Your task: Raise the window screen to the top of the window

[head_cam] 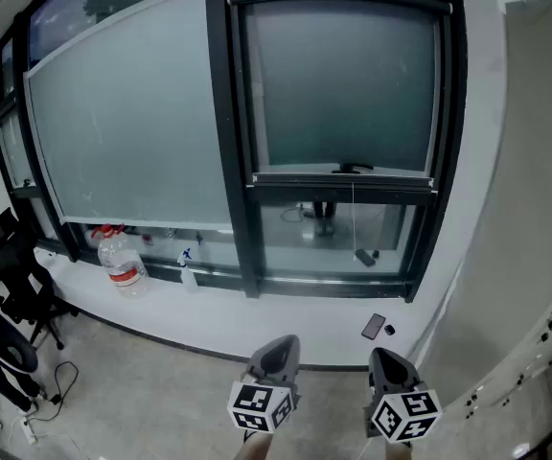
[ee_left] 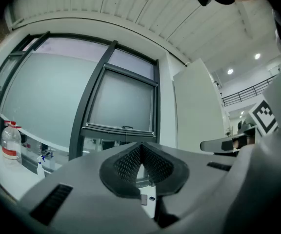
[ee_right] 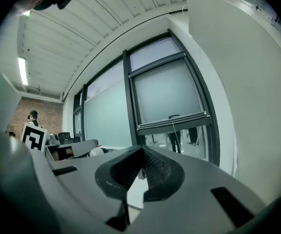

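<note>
The grey window screen [head_cam: 343,84] covers the upper part of the right-hand window. Its bottom bar [head_cam: 343,177] carries a small dark handle [head_cam: 353,169], and a thin cord [head_cam: 355,218] hangs from it to a pull piece [head_cam: 366,255] near the sill. Clear glass shows below the bar. My left gripper [head_cam: 276,353] and right gripper [head_cam: 388,360] hang low in front of the sill, well short of the window, each shut and empty. In the left gripper view the screen [ee_left: 123,101] lies ahead past the shut left gripper [ee_left: 140,147]. The right gripper view shows the bar [ee_right: 174,122] beyond the right gripper [ee_right: 141,150].
A phone [head_cam: 374,327] lies on the white sill [head_cam: 257,319]. A water bottle [head_cam: 121,257] and a small spray bottle [head_cam: 188,266] stand on the sill to the left. Black office chairs [head_cam: 12,276] stand at far left. A white wall [head_cam: 535,161] flanks the window's right.
</note>
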The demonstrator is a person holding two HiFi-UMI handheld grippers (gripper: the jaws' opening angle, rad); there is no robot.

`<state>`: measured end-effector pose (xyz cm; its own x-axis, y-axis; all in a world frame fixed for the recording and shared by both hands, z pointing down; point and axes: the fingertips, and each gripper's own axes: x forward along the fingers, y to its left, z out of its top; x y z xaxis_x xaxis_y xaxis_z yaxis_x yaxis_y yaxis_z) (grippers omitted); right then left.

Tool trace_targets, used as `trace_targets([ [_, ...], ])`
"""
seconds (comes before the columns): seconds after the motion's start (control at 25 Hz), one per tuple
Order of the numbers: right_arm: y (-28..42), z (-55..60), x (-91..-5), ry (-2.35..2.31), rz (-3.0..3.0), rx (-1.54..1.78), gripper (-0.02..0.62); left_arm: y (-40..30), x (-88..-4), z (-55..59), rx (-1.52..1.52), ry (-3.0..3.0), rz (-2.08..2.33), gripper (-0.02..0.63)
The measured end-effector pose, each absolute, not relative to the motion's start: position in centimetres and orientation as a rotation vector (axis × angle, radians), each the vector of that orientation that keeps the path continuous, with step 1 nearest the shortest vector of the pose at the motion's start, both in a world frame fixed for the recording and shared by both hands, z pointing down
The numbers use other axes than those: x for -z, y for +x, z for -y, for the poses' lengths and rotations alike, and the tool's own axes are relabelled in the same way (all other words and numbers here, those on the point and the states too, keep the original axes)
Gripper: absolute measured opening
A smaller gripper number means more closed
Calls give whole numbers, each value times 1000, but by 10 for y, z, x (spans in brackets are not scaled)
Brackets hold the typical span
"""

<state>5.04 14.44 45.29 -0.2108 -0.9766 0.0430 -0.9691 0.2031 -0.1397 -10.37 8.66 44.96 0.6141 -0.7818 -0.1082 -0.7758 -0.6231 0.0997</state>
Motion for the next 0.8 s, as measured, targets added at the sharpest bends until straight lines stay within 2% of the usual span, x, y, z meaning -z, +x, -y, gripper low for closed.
trace_targets([
  [0.8,72,-150,-450,-1918,-2337,243,5,-89,-452,-90,219,2789,1293,3],
])
